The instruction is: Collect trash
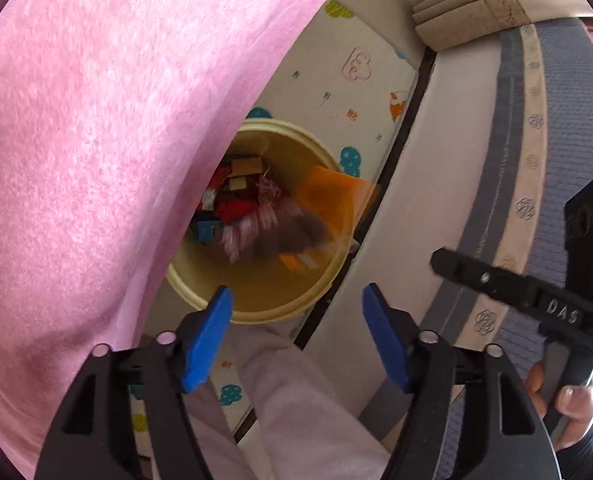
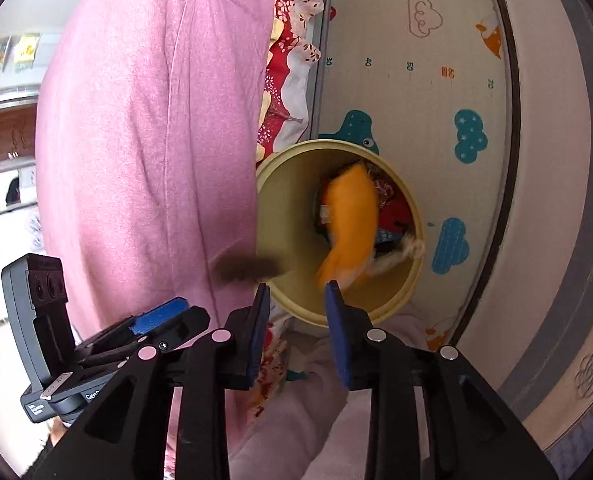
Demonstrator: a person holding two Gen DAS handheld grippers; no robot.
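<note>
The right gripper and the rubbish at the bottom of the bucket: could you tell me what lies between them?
In the right wrist view, only a blurred orange wrapper lies between the right gripper and the rubbish.

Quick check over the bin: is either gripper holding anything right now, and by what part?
Nothing is held. Left gripper and right gripper both have empty, open jaws; an orange wrapper and a brown scrap show blurred at the bin.

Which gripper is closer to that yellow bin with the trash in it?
Neither clearly: both hang open just above the near rim of the yellow bin. The right gripper frames an orange wrapper over it; the left gripper sits similarly close.
</note>
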